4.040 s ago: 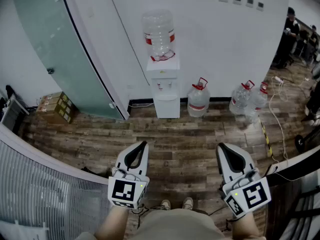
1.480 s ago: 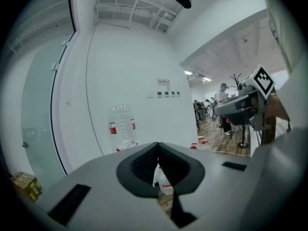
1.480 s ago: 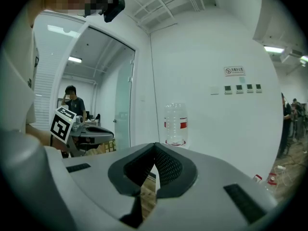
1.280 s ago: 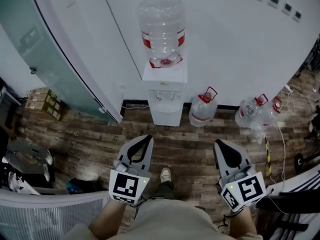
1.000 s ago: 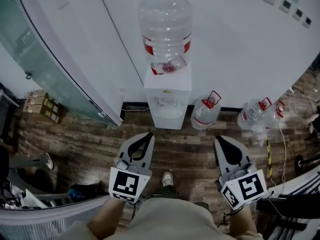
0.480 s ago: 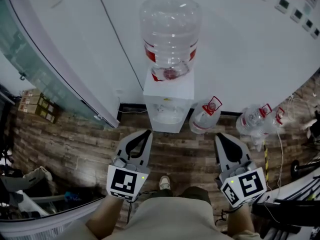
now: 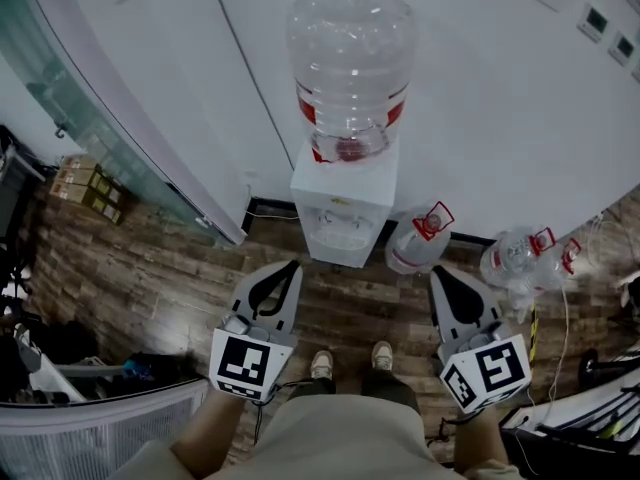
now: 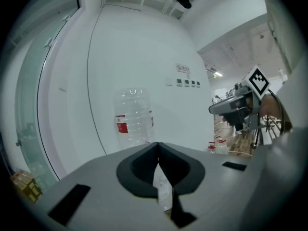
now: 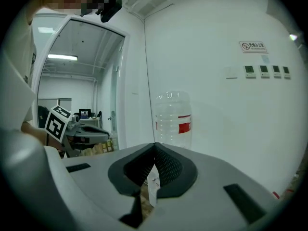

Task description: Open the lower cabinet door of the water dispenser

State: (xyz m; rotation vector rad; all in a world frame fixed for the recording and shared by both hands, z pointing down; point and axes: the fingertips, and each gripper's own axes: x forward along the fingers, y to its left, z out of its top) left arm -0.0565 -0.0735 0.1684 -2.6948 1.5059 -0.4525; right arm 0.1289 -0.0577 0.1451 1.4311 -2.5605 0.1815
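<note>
The white water dispenser point(image 7: 340, 203) stands against the wall with a clear bottle point(image 7: 350, 63) with a red label on top. From this steep angle its front is foreshortened, so the lower cabinet door hardly shows. My left gripper point(image 7: 291, 265) and right gripper point(image 7: 437, 270) hover over the wood floor short of the dispenser, one on each side, touching nothing. Both are shut and empty. In the left gripper view the bottle point(image 8: 134, 117) rises above the shut jaws and the right gripper point(image 8: 238, 107) shows at the right. The right gripper view shows the bottle point(image 9: 173, 119) and the left gripper point(image 9: 79, 129).
Spare water jugs stand right of the dispenser, one close by point(image 7: 420, 238) and others further right point(image 7: 520, 258). A frosted glass partition point(image 7: 70, 98) and cardboard boxes point(image 7: 88, 188) are on the left. Cables point(image 7: 560, 318) trail at the right. A ribbed panel point(image 7: 90, 433) is at bottom left.
The person has stepped closer, so the dispenser and bottle loom larger and nearer. Both grippers have moved forward towards it, still shut. Both shoes now show below.
</note>
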